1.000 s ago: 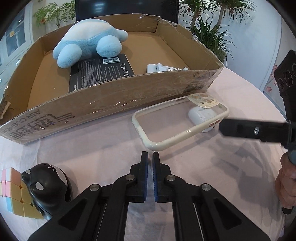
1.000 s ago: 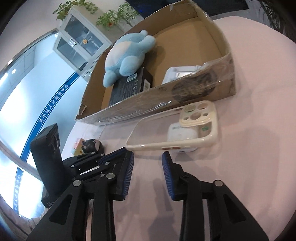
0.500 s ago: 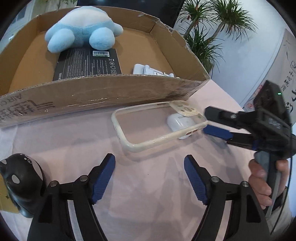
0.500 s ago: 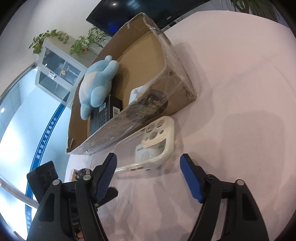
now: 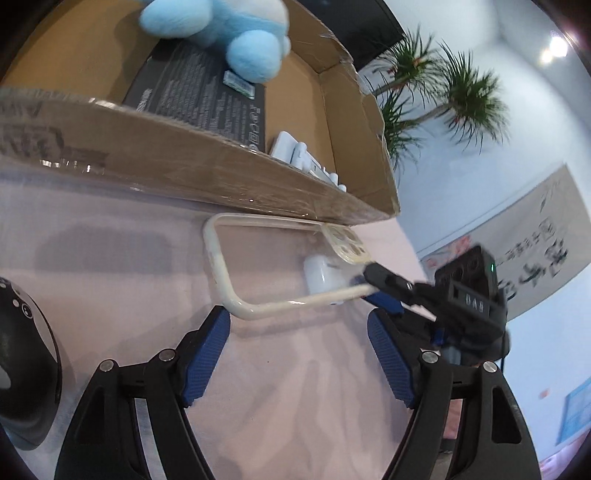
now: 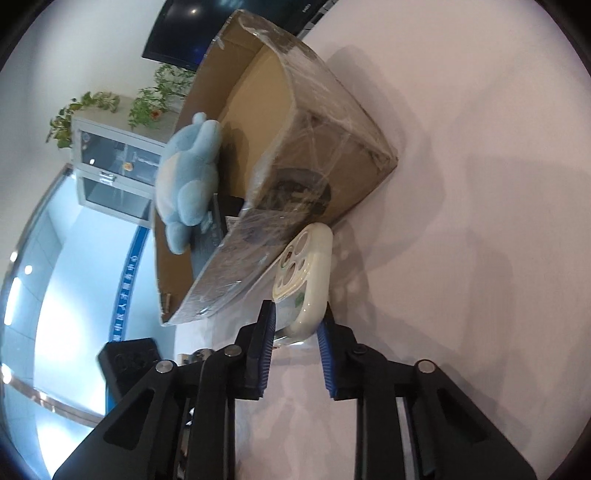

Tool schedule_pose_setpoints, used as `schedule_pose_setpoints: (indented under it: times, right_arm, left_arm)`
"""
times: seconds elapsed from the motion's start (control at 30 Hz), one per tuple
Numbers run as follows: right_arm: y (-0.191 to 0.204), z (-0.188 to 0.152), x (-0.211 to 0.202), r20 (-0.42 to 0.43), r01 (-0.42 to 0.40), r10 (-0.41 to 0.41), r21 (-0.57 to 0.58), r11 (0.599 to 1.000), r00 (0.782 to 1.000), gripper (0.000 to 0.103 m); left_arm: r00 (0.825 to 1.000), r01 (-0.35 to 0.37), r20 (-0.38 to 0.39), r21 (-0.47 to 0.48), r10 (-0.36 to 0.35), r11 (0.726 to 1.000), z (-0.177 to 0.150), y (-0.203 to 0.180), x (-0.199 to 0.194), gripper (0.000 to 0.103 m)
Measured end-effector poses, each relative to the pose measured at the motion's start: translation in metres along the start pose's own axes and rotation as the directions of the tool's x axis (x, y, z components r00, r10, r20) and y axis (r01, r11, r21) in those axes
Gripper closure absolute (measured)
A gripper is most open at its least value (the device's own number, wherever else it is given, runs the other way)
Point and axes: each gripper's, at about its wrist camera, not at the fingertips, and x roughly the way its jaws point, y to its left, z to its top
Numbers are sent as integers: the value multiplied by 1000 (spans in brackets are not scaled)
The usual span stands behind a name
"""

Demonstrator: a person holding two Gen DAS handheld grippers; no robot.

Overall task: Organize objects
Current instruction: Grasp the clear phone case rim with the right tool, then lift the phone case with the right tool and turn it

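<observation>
A cream-rimmed clear phone case lies on the pink table in front of the cardboard box, with a white earbud case under its camera end. My right gripper is closing on that camera end, one pad on each side of it and both touching. In the left wrist view it comes in from the right. My left gripper is open just short of the case's near corner, holding nothing.
The box holds a blue plush, a flat black package and a white gadget. A black whale-shaped object sits on the table at the left. Potted plants stand beyond the table.
My left gripper opened and moved toward the case's near corner. My right gripper rolled, opened wide, advanced and closed around the case's camera end.
</observation>
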Motion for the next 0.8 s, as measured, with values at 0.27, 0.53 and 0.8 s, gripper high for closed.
schedule_pose_setpoints:
  times: [0.27,0.53,0.8]
  right_arm:
    - [17,-31,-28,-67,-118,111,-108,987,991,93]
    - [25,-56,-52,-98,-150,132,-205,967,986,93]
    - [46,-74,-73,-136,-91,38,-409,908,990,93]
  left_arm:
    - [1000,12,-7,-6,-12,1000,5,3,-1,27]
    - [998,23,-62,61,-20,998,0,-7,2,27]
    - [984,97,-165,172,-69,980,-13,-30,13,26]
